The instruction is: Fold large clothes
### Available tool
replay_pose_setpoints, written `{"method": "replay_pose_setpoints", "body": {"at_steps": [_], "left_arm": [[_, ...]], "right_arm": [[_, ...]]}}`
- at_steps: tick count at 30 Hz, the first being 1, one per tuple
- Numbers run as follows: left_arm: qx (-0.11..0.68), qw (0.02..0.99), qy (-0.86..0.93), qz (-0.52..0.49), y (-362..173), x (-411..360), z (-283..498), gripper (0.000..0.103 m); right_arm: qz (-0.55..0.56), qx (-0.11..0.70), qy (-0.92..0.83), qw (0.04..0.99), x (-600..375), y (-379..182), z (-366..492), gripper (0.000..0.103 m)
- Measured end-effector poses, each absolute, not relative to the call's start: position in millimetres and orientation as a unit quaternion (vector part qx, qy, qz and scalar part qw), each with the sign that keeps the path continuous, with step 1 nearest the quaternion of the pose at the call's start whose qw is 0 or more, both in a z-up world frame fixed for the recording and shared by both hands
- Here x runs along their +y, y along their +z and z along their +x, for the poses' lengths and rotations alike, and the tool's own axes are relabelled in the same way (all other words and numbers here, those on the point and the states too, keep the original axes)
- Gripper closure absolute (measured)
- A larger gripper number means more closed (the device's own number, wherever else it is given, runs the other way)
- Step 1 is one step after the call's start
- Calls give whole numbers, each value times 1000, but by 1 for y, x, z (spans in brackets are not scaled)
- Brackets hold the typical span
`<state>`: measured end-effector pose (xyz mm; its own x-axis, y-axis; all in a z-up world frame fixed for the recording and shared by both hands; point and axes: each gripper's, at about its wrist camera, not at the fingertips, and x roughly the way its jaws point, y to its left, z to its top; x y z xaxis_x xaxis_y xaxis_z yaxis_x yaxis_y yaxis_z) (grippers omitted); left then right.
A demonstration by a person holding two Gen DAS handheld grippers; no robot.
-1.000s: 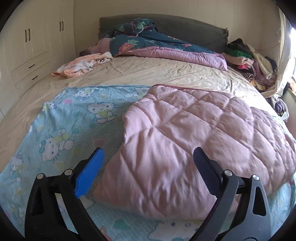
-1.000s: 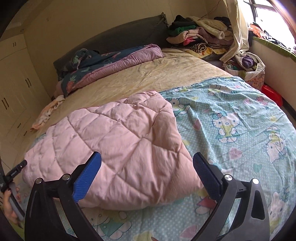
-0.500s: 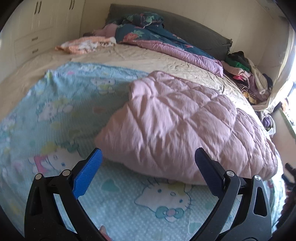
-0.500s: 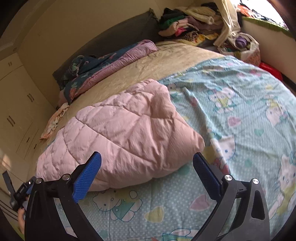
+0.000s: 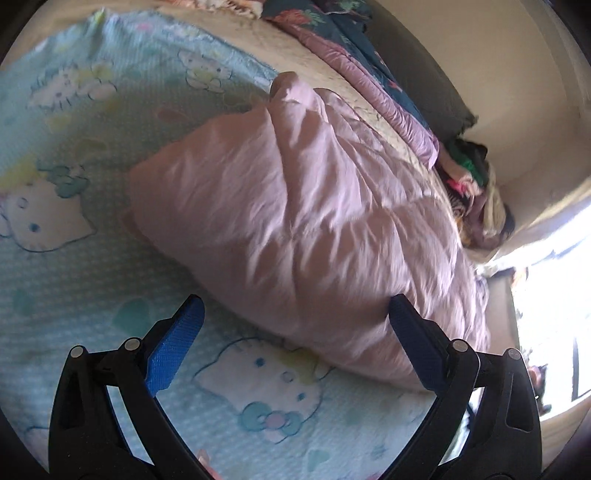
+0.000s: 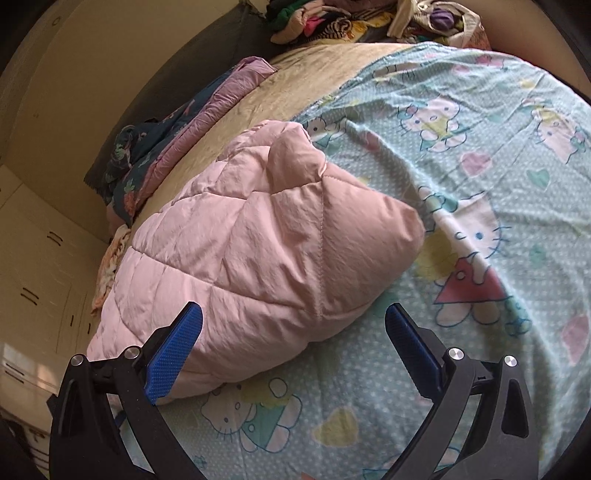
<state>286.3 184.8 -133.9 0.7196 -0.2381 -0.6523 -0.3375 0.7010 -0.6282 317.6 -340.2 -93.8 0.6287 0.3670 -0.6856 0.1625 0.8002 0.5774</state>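
A pink quilted padded garment (image 5: 295, 221) lies folded over on a light blue cartoon-cat sheet (image 5: 74, 258) on the bed. It also shows in the right wrist view (image 6: 258, 251), on the same sheet (image 6: 498, 184). My left gripper (image 5: 295, 332) is open and empty, low over the sheet at the garment's near edge. My right gripper (image 6: 293, 336) is open and empty, at the garment's near edge from the other side. Both views are tilted.
A dark floral duvet with a purple lining (image 6: 177, 140) lies at the head of the bed by a grey headboard (image 5: 424, 81). A pile of clothes (image 6: 325, 18) sits in the far corner. White cupboards (image 6: 33, 277) stand beside the bed.
Both grippers have dropped lower and moved in toward the near edge of the pink garment, tilting as they went. Both stay open. The garment has not moved.
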Motion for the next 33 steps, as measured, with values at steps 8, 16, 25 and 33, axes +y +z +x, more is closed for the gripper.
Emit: {"method": "replay_pose_setpoints", "body": {"at_steps": [8, 16, 25, 33], "left_arm": [[366, 821, 36, -436, -149, 192, 316, 8], [351, 822, 40, -446, -158, 191, 333, 8], [338, 848, 40, -407, -144, 176, 340, 26], [334, 890, 49, -308, -111, 155, 348, 62]], "right_arm": [[318, 433, 63, 841, -327, -107, 337, 4], [348, 424, 79, 832, -331, -125, 354, 4], [343, 416, 106, 835, -325, -125, 366, 26], [220, 395, 123, 883, -298, -86, 358, 61]]}}
